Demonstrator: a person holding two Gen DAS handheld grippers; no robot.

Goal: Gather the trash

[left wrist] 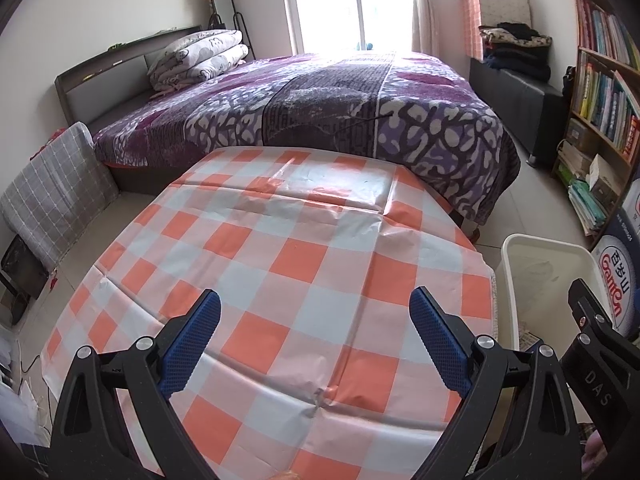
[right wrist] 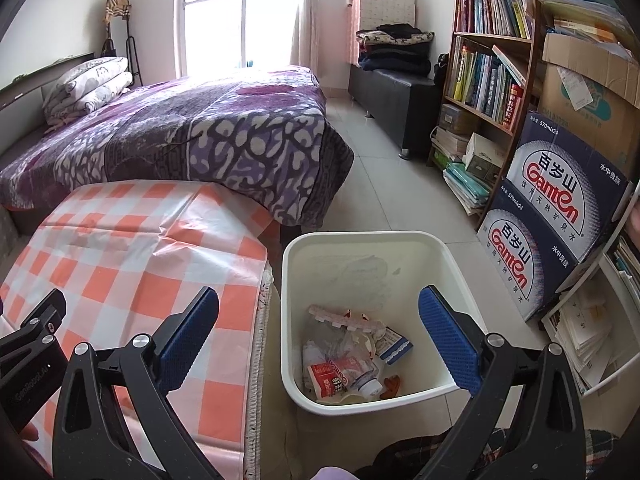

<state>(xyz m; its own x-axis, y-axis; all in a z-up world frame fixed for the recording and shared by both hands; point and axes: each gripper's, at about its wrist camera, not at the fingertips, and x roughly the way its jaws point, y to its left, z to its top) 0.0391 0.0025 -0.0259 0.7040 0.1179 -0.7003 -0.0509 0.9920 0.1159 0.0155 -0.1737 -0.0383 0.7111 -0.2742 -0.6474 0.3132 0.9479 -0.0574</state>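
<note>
A white trash bin [right wrist: 362, 240] stands on the floor right of the table; it also shows in the left wrist view [left wrist: 516, 248]. Inside lie several pieces of trash [right wrist: 348, 356]: a plastic bottle with a red label, wrappers, a pink strip, a small blue-and-white box. My right gripper [right wrist: 318, 330] is open and empty, above the bin. My left gripper [left wrist: 316, 326] is open and empty, above the table with its orange-and-white checked cloth [left wrist: 280, 280]. The cloth [right wrist: 120, 260] shows no trash. The right gripper's body [left wrist: 592, 344] shows at the left view's right edge.
A bed with a purple blanket [left wrist: 320, 96] stands behind the table. A bookshelf [right wrist: 492, 60] and stacked water cartons [right wrist: 556, 208] line the right wall. A dark bench with folded clothes [right wrist: 396, 80] is at the back right. Tiled floor [right wrist: 384, 184] lies between bed and shelf.
</note>
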